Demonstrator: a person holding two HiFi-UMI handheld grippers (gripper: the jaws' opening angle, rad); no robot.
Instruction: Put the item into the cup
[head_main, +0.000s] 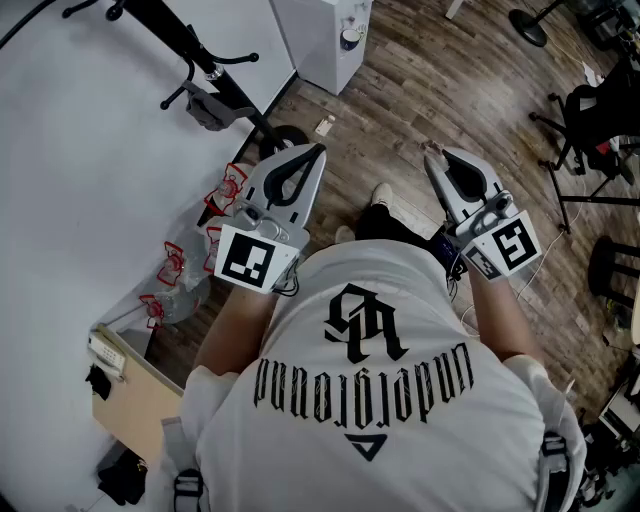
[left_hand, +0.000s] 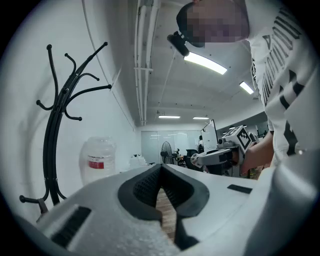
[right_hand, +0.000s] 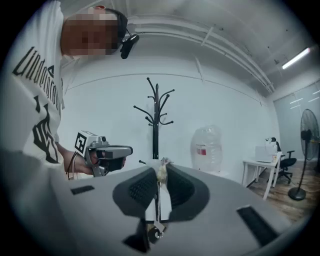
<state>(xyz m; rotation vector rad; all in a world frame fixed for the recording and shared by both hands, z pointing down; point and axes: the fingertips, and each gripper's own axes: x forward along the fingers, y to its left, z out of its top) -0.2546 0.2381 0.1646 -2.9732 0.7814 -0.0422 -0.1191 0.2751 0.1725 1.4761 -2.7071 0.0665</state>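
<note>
Right gripper (right_hand: 161, 169) clamped on a thin pale item (right_hand: 163, 176), left gripper (left_hand: 160, 167) closed, empty, both held level over open wood floor (head_main: 430, 85), white wall (head_main: 90, 180) stood close at left.

The floor (head_main: 470, 90) is brown wood plank, worn and matt. The left gripper (left_hand: 161, 167) and the right gripper (right_hand: 161, 166) have matt grey plastic shells, faintly grainy, and black ribbed pads line their jaws. The item (right_hand: 164, 202) between the right jaws looks thin, pale and crinkled, like paper or film. The shirt (head_main: 400, 410) is white printed cloth. The coat stand (right_hand: 155, 135) looks like black metal, and the water bottle (right_hand: 206, 150) is clear plastic.
</note>
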